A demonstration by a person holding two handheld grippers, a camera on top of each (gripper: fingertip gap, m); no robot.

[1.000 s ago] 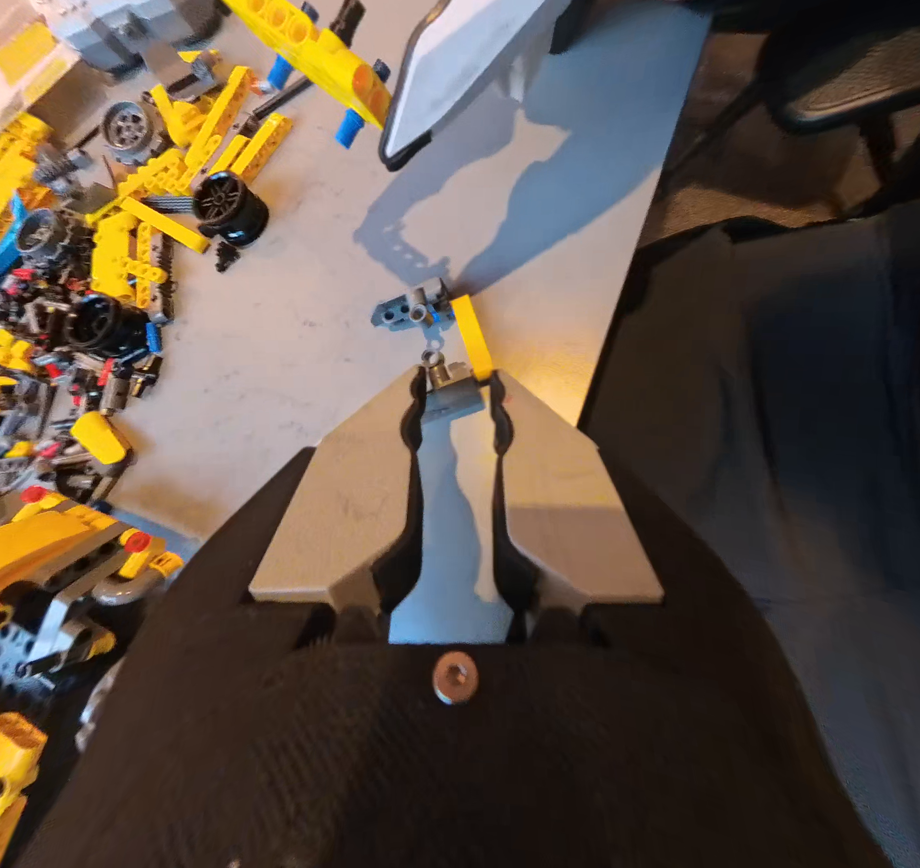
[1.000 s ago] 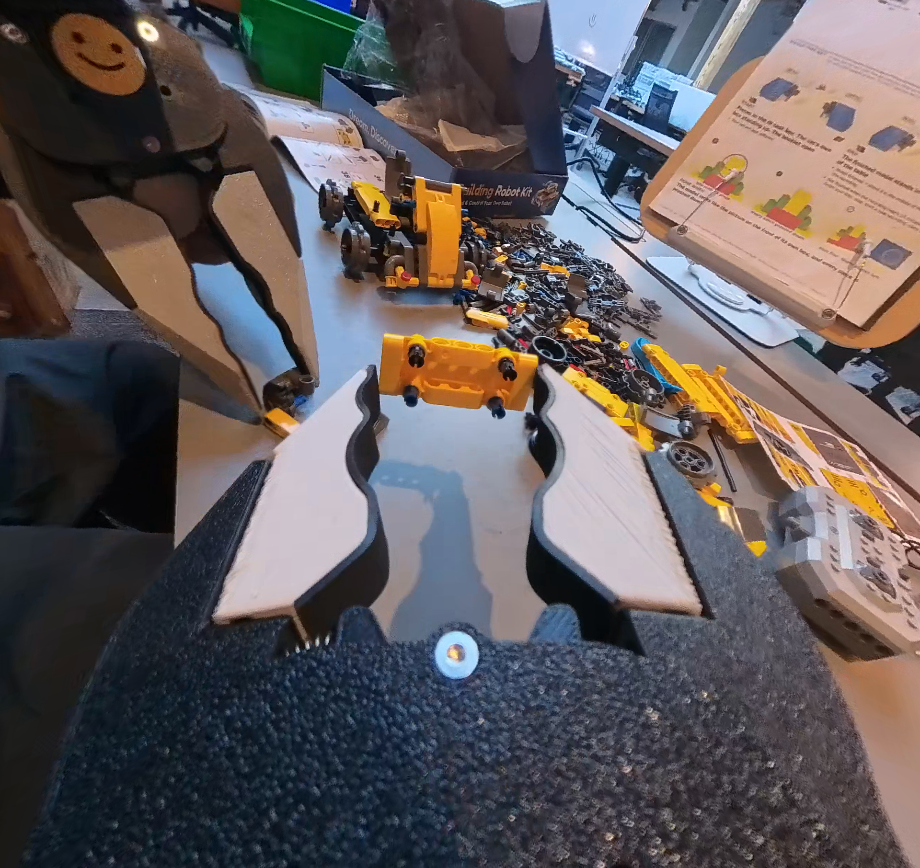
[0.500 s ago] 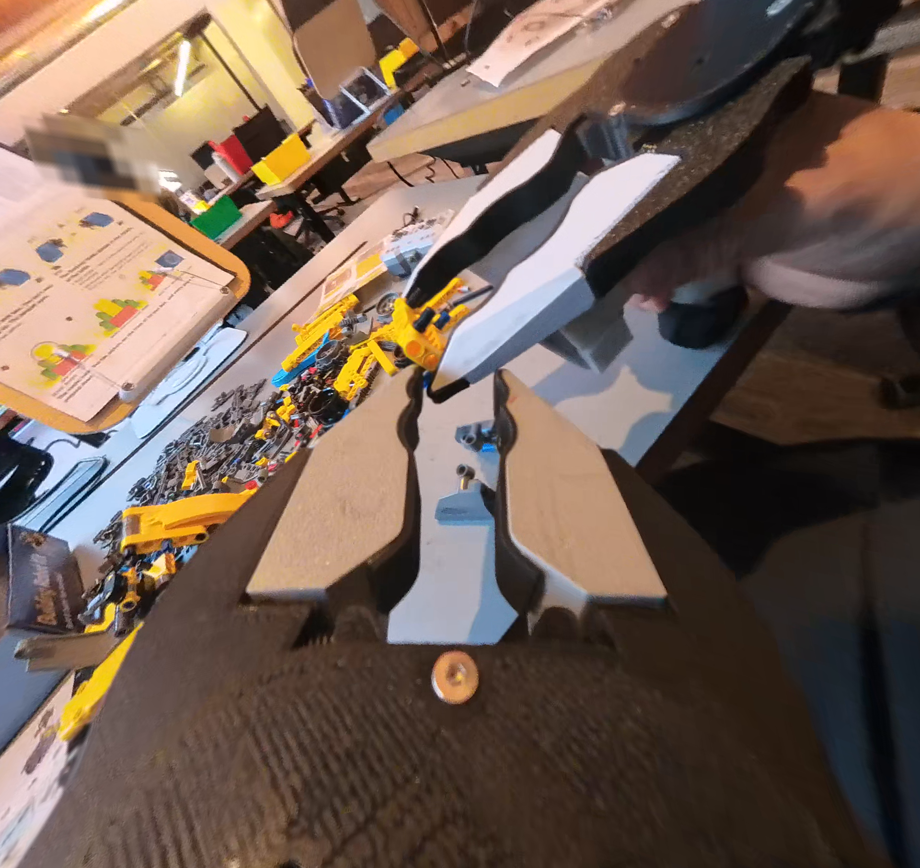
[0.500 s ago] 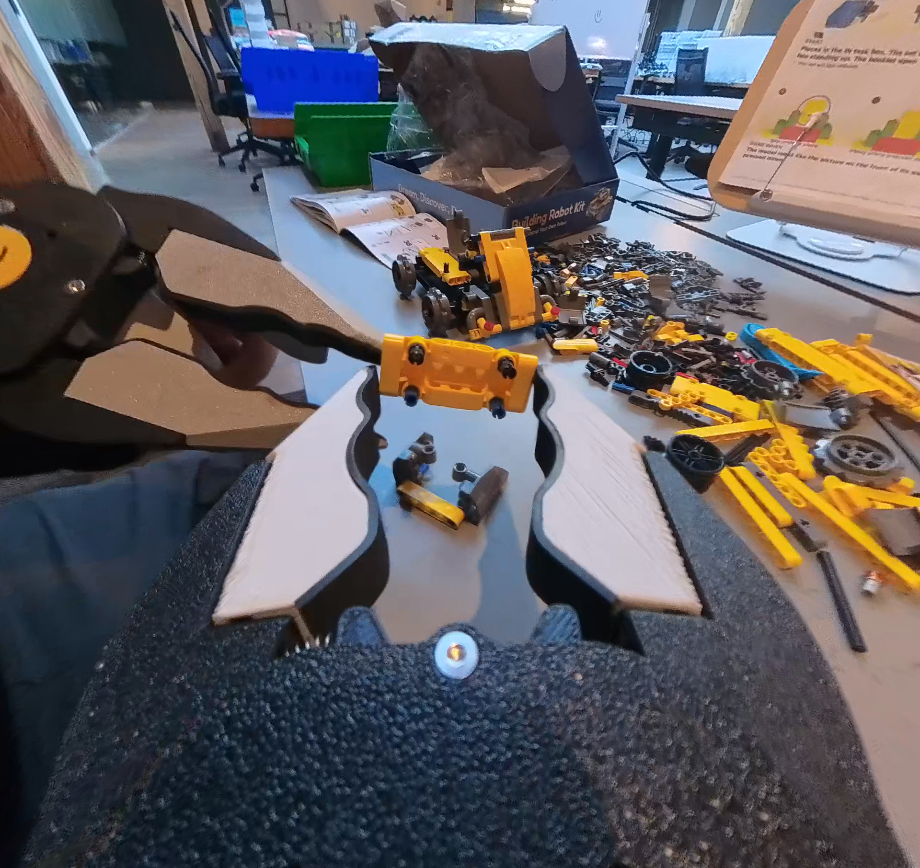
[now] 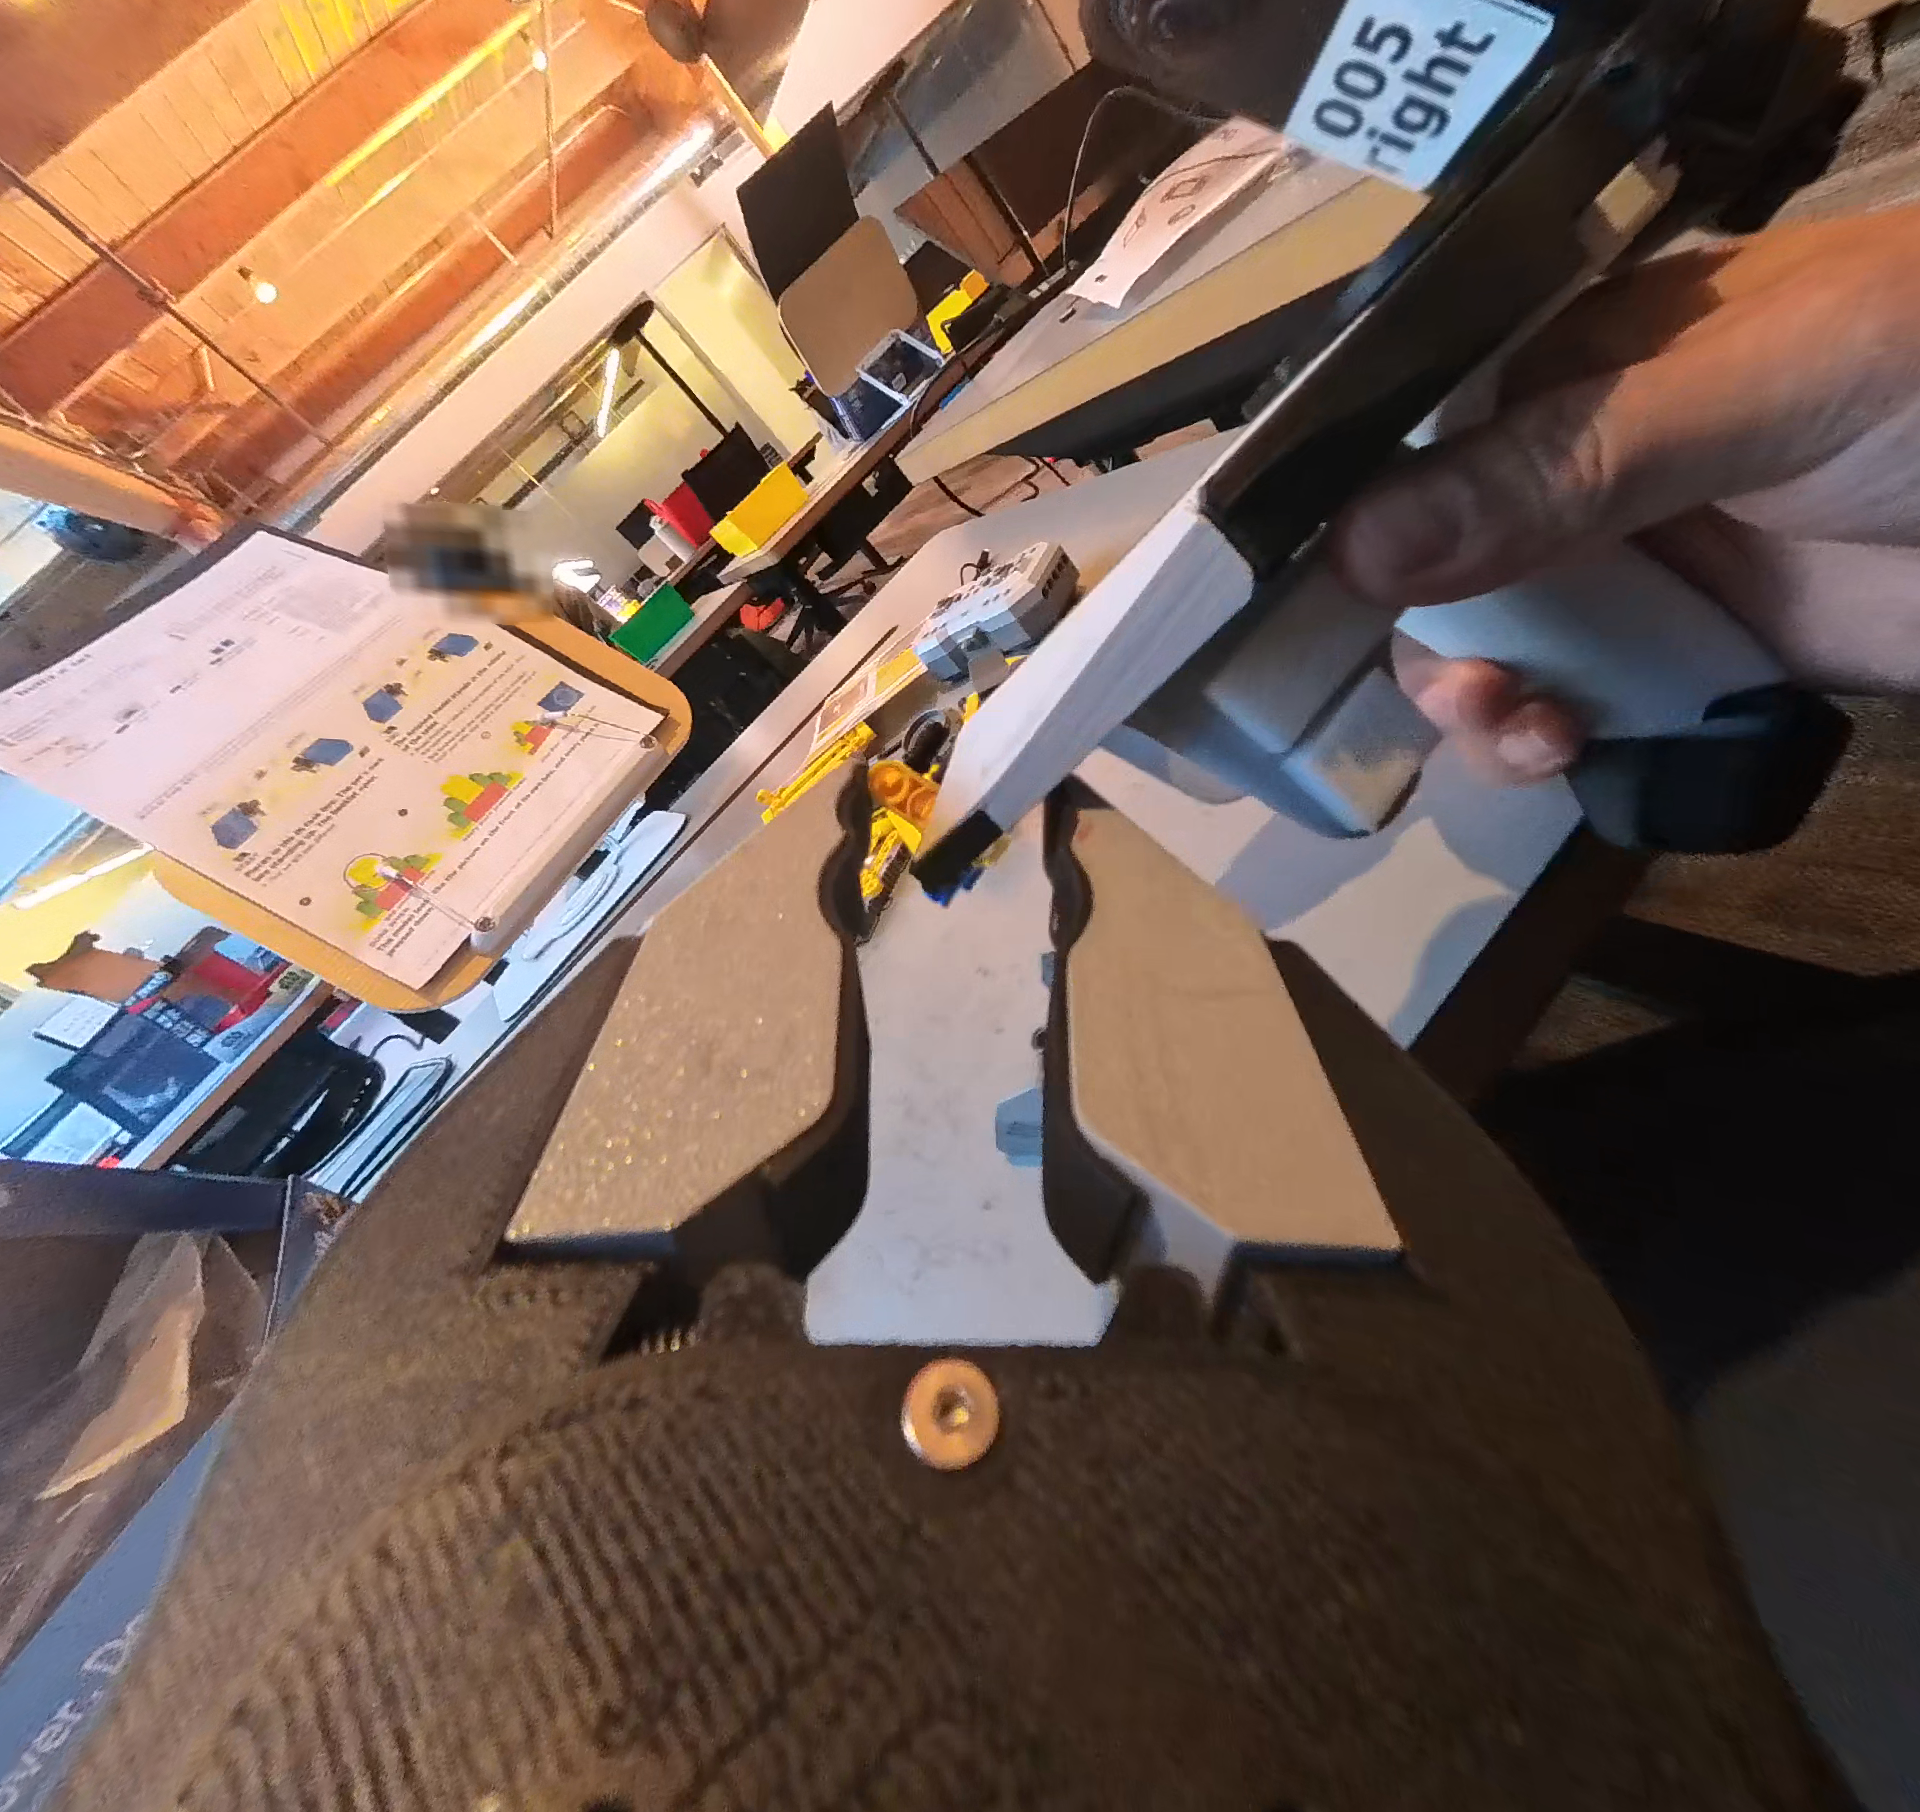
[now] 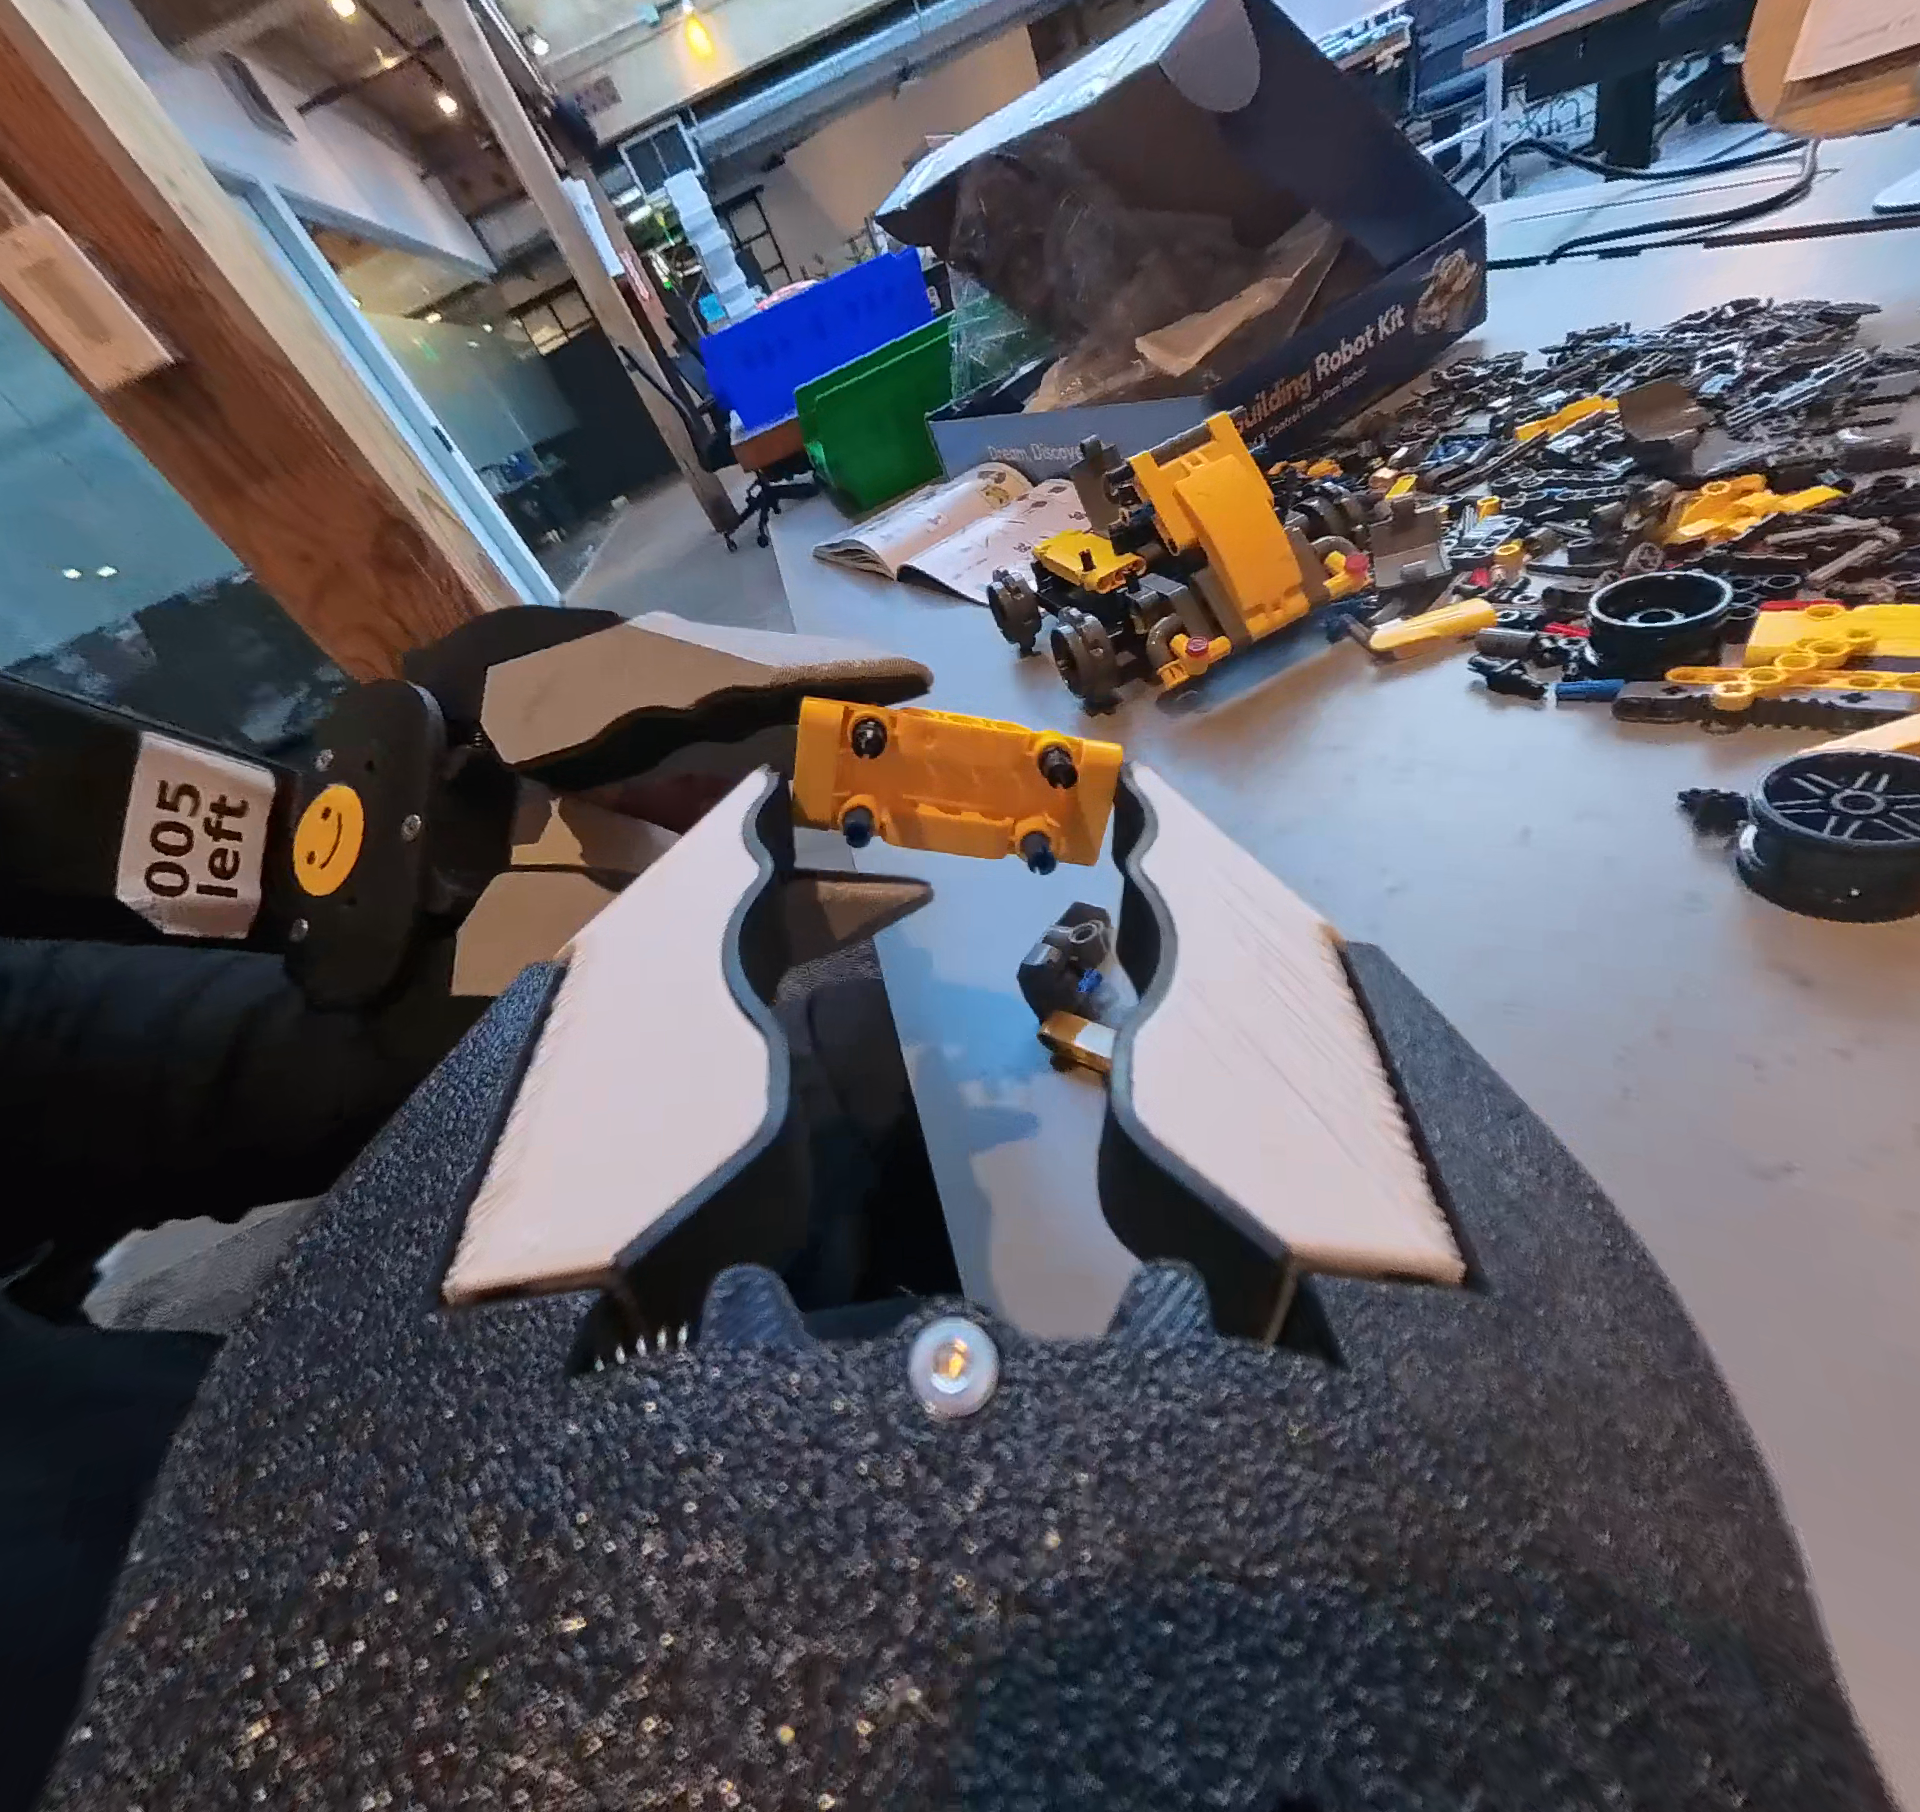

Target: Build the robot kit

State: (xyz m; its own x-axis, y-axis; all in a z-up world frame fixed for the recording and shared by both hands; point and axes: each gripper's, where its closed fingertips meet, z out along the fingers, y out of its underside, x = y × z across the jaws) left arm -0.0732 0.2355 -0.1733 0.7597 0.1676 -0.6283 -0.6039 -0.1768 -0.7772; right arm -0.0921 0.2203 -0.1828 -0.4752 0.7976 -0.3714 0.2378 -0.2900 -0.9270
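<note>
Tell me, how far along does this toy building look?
Done: a partly built yellow vehicle stands on the table. In hand: the right gripper clamps a yellow block with pins, and the open left gripper sits close beside it. Left: a big heap of loose parts lies unused, plus a small dark piece under the block. Early to midway, I would guess.

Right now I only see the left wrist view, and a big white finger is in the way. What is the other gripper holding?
Observer: The right gripper is shut on a yellow block with black and blue pins in it.
Operator: Is there a finished toy anywhere?
Observer: A part-built yellow vehicle stands on the table, farther back.
Operator: What is behind it?
Observer: An open dark box, with a booklet lying open beside the vehicle.
</note>
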